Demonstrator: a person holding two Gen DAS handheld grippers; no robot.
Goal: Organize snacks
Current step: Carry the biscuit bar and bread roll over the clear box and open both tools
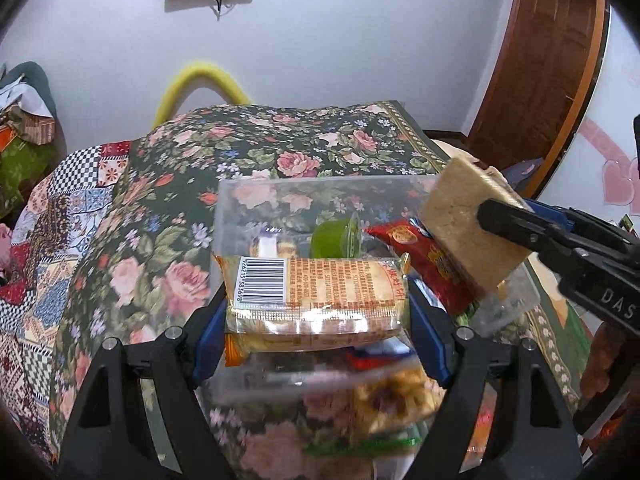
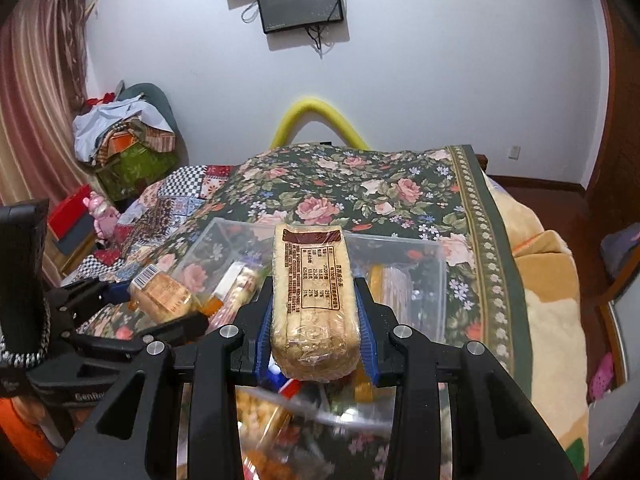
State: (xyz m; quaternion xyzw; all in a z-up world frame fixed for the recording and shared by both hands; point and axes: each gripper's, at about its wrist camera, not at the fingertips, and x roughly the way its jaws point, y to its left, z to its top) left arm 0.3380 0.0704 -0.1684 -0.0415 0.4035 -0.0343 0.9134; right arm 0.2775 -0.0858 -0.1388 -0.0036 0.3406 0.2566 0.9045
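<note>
Nearest in the left wrist view: left gripper clamped across the width of a barcode-labelled cracker pack, blue pads pressing both short ends, pack lifted above a blurred pile of loose snacks. Nearest in the right wrist view: right gripper pinched on a pale wrapped biscuit block, held upright with its nutrition label facing the camera. Just beyond both: clear plastic bin on the floral cloth, already holding a green jelly cup, a red packet and a few other wrapped pieces. Likely risks, judged from this: 2 loads converging on 1 opening, so a knock between grippers or packs above the rim seems possible, since the biscuit block hangs over the bin's right side close to the cracker pack. Slick film on both wrappers, so a slide out of the pads under a jolt. Tall block gripped near its lower end only, so a tip or swing on release, perhaps landing on the jelly cup or propped against the thin wall. Light bin on soft cloth, so a shove from either load could skid or tilt it. Farther back: yellow foam tube, white wall, dark screen, none in the way.
</note>
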